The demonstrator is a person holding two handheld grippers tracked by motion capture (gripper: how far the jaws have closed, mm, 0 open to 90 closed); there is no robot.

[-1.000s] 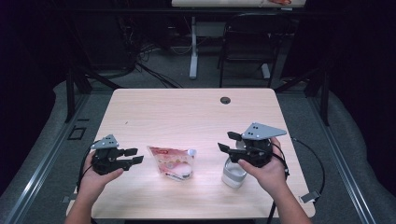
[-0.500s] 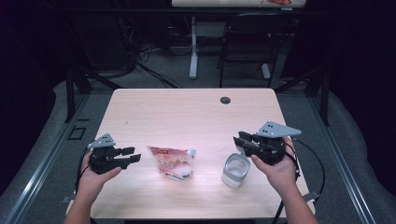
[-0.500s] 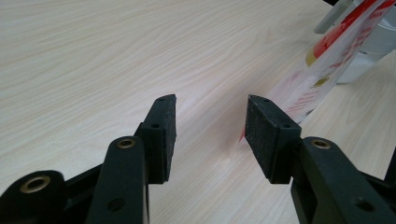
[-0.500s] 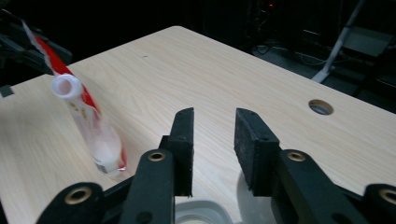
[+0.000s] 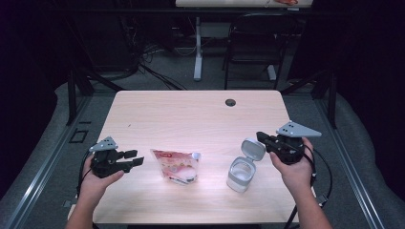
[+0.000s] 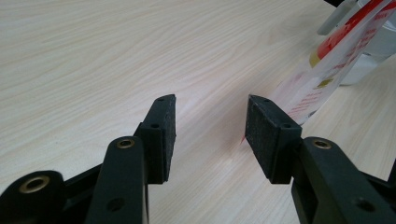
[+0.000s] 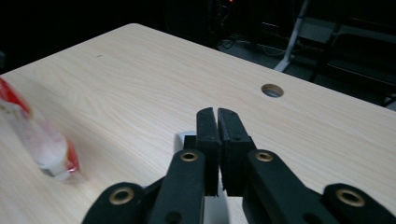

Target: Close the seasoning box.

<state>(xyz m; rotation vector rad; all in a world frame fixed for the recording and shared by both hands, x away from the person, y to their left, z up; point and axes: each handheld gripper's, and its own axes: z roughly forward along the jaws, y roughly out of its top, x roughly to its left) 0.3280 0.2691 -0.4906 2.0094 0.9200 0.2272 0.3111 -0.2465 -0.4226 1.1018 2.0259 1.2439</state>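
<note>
Pouch (image 5: 175, 165) and jar (image 5: 242, 171) mid-table, bare table (image 5: 191, 114) beyond

Lab or recording studio: lone wooden table (image 5: 157, 114), dark surround, floor cables (image 5: 157, 76), metal rails (image 5: 43, 162).

A pale wooden table in a dark room

The light wood-grain table (image 5: 191, 119) has a round cable hole (image 5: 230, 102) near its far edge, ahead of the grippers. It stands on grey floor (image 5: 57, 143) between dark metal rails (image 5: 43, 162). Beyond it, in deep shadow, are a black chair (image 5: 250, 52), a white table leg (image 5: 197, 47) and loose cables (image 5: 153, 71); light falls mainly on the tabletop.
</note>
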